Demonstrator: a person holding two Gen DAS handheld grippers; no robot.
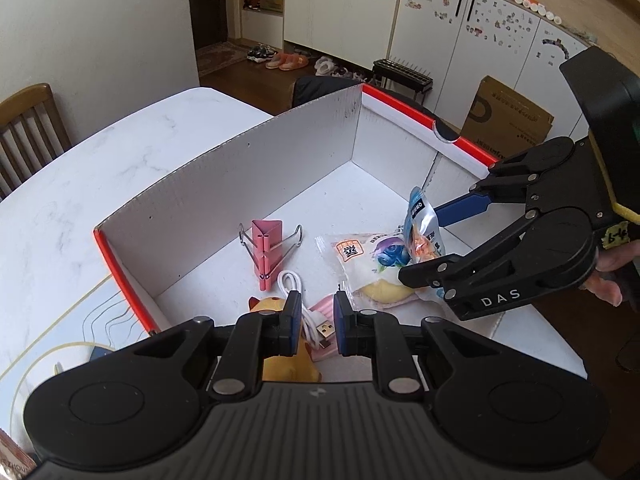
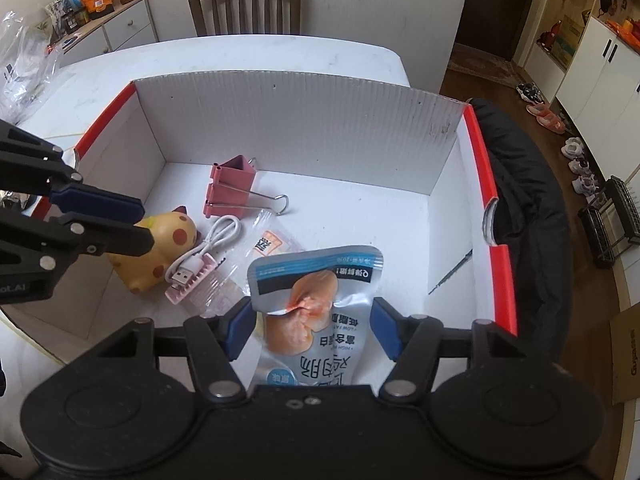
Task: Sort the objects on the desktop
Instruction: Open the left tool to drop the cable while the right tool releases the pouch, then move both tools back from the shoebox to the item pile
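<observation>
A white cardboard box (image 1: 240,168) with red rims stands on the table. In it lie pink binder clips (image 1: 266,250), a white USB cable (image 1: 308,316), a yellow spotted toy (image 2: 164,248) and a bread packet (image 1: 372,264). My right gripper (image 2: 312,328) is wide open around a silver chicken-breast pouch (image 2: 316,304) that stands between its fingers over the box; the pads do not press it. It shows in the left wrist view (image 1: 430,242) too. My left gripper (image 1: 317,322) hovers above the toy and cable, its jaws a narrow gap apart and empty.
The box also shows in the right wrist view (image 2: 304,120), with a dark jacket (image 2: 532,200) on a chair beside it. A wooden chair (image 2: 245,4) stands at the table's far side. A brown carton (image 1: 506,120) sits on the floor.
</observation>
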